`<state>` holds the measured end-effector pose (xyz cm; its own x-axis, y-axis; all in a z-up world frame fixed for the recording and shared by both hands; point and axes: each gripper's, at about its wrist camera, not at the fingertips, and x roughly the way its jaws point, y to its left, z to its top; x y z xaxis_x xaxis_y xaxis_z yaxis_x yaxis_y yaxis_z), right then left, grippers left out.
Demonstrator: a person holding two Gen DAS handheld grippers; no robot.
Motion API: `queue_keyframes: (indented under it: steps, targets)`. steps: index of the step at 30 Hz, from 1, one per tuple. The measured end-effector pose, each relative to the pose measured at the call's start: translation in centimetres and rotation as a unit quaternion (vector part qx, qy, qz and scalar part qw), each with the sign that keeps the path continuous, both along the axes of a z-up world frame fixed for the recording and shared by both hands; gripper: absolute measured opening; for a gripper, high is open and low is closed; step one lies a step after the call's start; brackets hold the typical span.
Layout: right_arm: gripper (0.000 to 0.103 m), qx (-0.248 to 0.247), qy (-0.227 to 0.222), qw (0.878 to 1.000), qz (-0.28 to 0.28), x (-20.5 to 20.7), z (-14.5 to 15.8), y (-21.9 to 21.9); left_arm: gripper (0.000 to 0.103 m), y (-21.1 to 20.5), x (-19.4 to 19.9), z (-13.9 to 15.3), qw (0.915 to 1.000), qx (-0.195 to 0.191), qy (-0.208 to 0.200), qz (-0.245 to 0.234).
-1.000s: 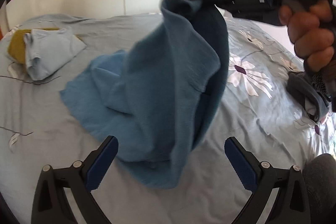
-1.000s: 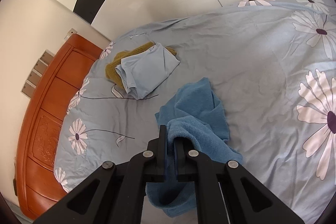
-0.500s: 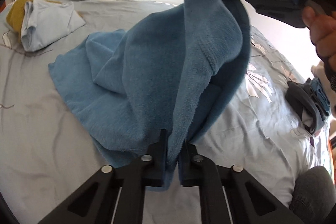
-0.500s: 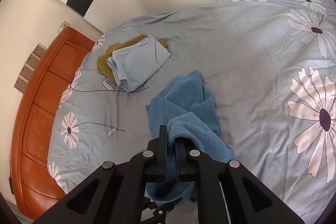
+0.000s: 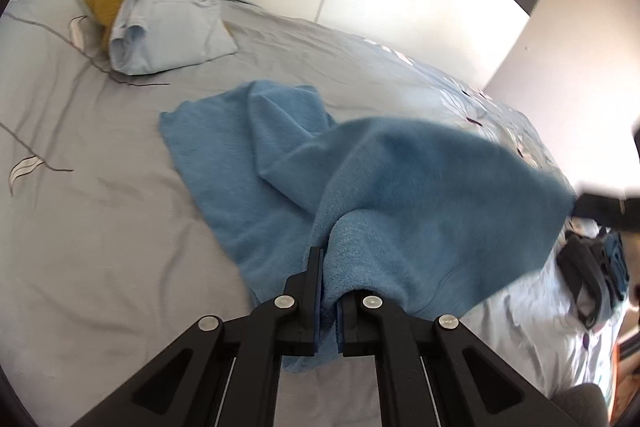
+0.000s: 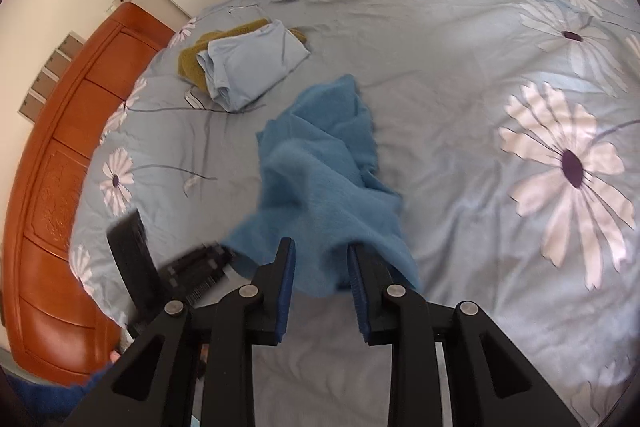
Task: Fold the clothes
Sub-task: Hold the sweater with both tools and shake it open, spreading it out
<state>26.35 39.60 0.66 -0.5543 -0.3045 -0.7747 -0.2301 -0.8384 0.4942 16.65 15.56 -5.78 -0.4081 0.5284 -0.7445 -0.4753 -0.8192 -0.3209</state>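
Blue towel [image 5: 400, 187]: lay partly on the bedsheet [image 5: 100, 227], its far portion crumpled flat on the fabric, its near portion lifted and stretched between the two tools. Left gripper [image 5: 329, 291]: jaws pressed together with a rolled edge of the towel pinched between them. Right gripper [image 6: 320, 267]: jaws parted, blue pads apart, a hanging fold of the towel sitting in the gap; whether either pad touched the cloth could not be told, and the picture was motion-blurred there. In the left wrist view the right tool appeared only as a dark blur at the towel's far corner. Folded light-blue garment [image 6: 252, 63]: rested on top of a mustard-yellow garment [image 6: 192, 63], well apart from the towel, toward the wooden headboard [image 6: 52, 187]. Dark clothing pile [image 5: 592, 275]: lay near the bed's edge, right of the towel. Bedsheet: pale grey-blue, printed with large white flowers [image 6: 568, 171].
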Motion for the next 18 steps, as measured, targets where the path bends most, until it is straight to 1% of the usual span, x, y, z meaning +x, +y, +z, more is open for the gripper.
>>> queue_keyframes:
  steps: [3,7,11,13,15,16,18]
  targets:
    - [0.028,0.036,-0.025,0.999,-0.010,2.3,-1.3,0.5,0.005,-0.9,-0.9,-0.1,0.9998,0.007,-0.012,0.017]
    - [0.028,0.057,-0.061,0.996,-0.016,3.0,-4.4,0.6,0.005,-1.6,-1.8,-0.6,0.9991,0.011,-0.025,0.031]
    - [0.028,0.066,-0.085,0.994,0.004,2.6,-7.0,-0.8,0.005,-1.7,-2.1,-0.9,0.9988,0.009,-0.033,0.037]
    - [0.029,0.084,-0.094,0.992,0.022,2.7,-8.0,-2.1,0.005,-1.8,-2.1,-1.1,0.9986,0.009,-0.035,0.037]
    - [0.036,0.105,-0.104,0.988,0.041,2.8,-9.3,-3.2,0.005,-1.9,-2.3,-1.2,0.9985,0.009,-0.039,0.038]
    - [0.042,0.116,-0.109,0.986,0.050,2.8,-9.9,-3.8,0.005,-1.9,-2.3,-1.2,0.9984,0.010,-0.040,0.038]
    - [0.043,0.149,-0.112,0.980,0.061,2.7,-10.8,-4.9,0.005,-1.8,-2.5,-1.3,0.9984,0.009,-0.042,0.038]
